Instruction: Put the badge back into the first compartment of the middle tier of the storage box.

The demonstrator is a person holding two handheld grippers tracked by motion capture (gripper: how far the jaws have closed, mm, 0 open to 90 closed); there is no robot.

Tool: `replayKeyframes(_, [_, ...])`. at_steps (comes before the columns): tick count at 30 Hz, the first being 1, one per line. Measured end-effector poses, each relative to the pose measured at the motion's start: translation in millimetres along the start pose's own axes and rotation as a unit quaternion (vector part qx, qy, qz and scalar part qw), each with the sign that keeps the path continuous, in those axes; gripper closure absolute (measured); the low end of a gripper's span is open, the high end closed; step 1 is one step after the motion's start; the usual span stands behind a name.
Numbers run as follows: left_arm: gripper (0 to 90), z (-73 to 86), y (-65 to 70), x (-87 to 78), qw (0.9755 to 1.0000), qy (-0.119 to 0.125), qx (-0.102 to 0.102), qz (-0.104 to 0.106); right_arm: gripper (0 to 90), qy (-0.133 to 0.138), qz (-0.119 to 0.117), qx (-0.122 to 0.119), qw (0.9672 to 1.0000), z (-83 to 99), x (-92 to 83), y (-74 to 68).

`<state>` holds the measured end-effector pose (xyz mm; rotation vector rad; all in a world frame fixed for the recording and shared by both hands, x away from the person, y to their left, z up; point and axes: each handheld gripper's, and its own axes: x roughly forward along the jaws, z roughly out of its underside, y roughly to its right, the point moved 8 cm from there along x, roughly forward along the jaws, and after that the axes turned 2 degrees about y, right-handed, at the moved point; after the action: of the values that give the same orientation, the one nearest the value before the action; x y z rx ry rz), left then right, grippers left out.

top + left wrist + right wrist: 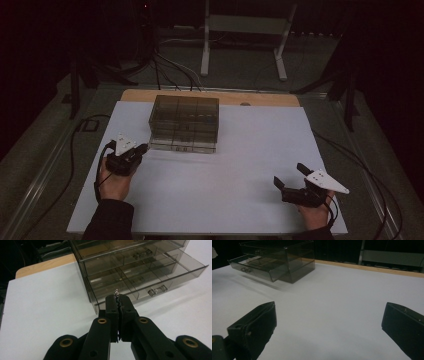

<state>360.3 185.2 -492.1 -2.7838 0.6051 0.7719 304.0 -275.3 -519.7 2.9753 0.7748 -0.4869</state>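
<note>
A smoky see-through drawer box [184,122] stands at the back middle of the white table [240,165]. Its lower drawer [160,272] is pulled partly out, with dividers inside and a small handle [157,290] on its front. My left gripper [145,147] is just short of the box's front left corner. In the left gripper view it [118,298] is shut on a tiny silvery metal piece [116,292] that sticks up from the tips. My right gripper [289,174] rests at the front right, wide open and holding nothing; in its own view [328,315] the box [277,260] lies far off.
A strip of wooden board [210,96] shows behind the white sheet. Cables [165,67] and a white stand [245,30] lie on the dark floor beyond. Wide bare table surface separates the two grippers.
</note>
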Motion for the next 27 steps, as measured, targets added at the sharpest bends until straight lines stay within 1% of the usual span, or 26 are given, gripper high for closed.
replayKeyframes(15, [89.0, -7.9, -2.1, 4.7, 0.9999, 0.007, 0.002, -0.007, 0.0, -0.001, -0.001, 0.000, 1.0000, 0.1, 0.2, -0.3])
replayKeyframes(27, [89.0, -17.3, -5.3, 8.9, 0.9998, 0.015, 0.002, -0.016, 0.0, -0.002, -0.001, -0.001, 1.0000, 0.3, 0.3, -0.2])
